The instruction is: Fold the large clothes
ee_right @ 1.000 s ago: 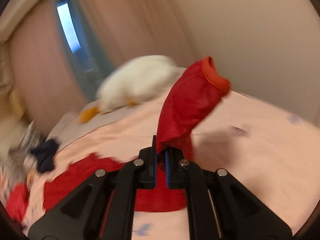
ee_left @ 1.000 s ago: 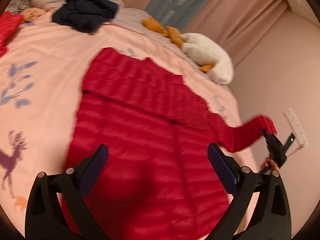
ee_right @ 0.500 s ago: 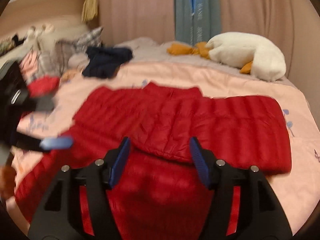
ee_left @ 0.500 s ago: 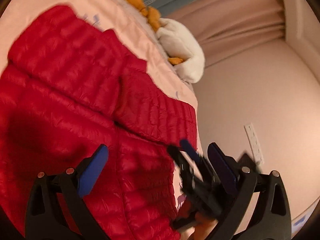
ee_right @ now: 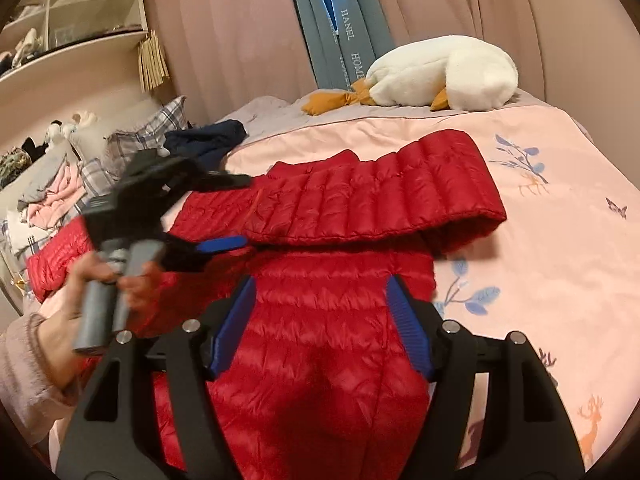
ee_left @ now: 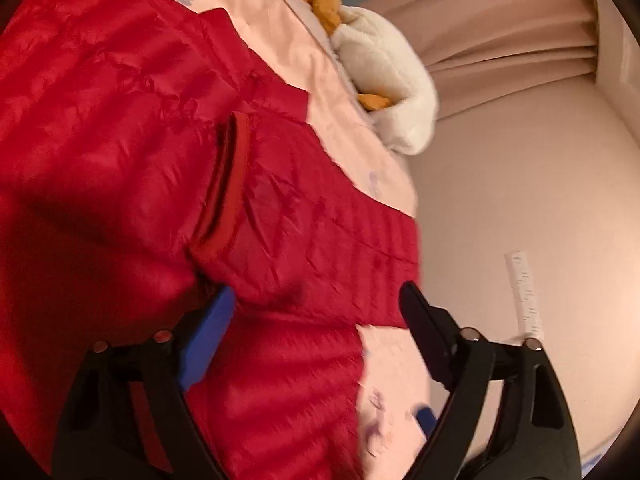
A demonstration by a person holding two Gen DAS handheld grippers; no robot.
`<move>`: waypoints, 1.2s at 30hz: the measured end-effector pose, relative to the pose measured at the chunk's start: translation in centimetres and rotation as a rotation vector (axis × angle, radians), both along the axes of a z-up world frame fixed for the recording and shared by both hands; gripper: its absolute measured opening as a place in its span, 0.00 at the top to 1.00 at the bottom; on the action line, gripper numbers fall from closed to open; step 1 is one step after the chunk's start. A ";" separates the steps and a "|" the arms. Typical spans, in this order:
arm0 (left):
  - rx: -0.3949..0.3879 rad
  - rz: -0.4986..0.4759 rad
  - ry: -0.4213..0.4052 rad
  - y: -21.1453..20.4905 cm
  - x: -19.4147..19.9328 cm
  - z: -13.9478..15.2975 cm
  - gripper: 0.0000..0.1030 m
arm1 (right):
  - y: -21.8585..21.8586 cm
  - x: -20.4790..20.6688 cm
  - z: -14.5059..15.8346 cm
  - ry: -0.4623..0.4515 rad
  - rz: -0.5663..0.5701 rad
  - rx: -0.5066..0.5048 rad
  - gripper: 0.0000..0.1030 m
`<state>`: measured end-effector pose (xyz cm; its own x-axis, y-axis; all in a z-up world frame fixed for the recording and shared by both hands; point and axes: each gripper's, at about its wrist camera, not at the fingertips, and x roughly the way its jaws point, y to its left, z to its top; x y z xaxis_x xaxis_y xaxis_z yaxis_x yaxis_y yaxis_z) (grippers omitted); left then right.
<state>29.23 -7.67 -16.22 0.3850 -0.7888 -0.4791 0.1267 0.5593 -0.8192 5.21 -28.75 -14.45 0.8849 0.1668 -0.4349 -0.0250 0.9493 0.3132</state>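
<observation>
A red quilted down jacket lies flat on the pink bedspread. Its right sleeve is folded across the chest, cuff towards the middle. My right gripper is open and empty above the jacket's lower body. My left gripper is open and empty, hovering over the folded sleeve close to the cuff; it also shows in the right wrist view, held by a hand.
A white goose plush lies at the bed's far side by the curtains. A navy garment, plaid pillows and piled clothes sit at the left. A wall with an outlet strip borders the bed.
My right gripper let go of the sleeve, which now lies folded across the chest, and drew back open. My left gripper moved right and closer, over the folded sleeve.
</observation>
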 end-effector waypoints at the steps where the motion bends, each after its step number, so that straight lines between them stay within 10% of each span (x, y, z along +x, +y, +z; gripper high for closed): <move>1: 0.038 0.016 -0.002 -0.3 0.5 -0.2 0.21 | 0.0 -0.2 0.0 -0.003 0.007 0.006 0.33; 18: -0.083 0.131 0.050 0.5 2.4 -2.0 0.26 | -1.2 -1.2 -0.8 -0.011 0.003 0.034 0.33; 26: -0.021 0.185 0.054 0.1 3.8 -2.2 0.92 | -1.5 -0.9 -0.8 0.004 -0.013 0.026 0.33; 36: -0.033 0.327 -0.178 8.6 1.0 5.9 0.94 | -1.7 -0.4 0.0 0.005 -0.043 0.019 0.33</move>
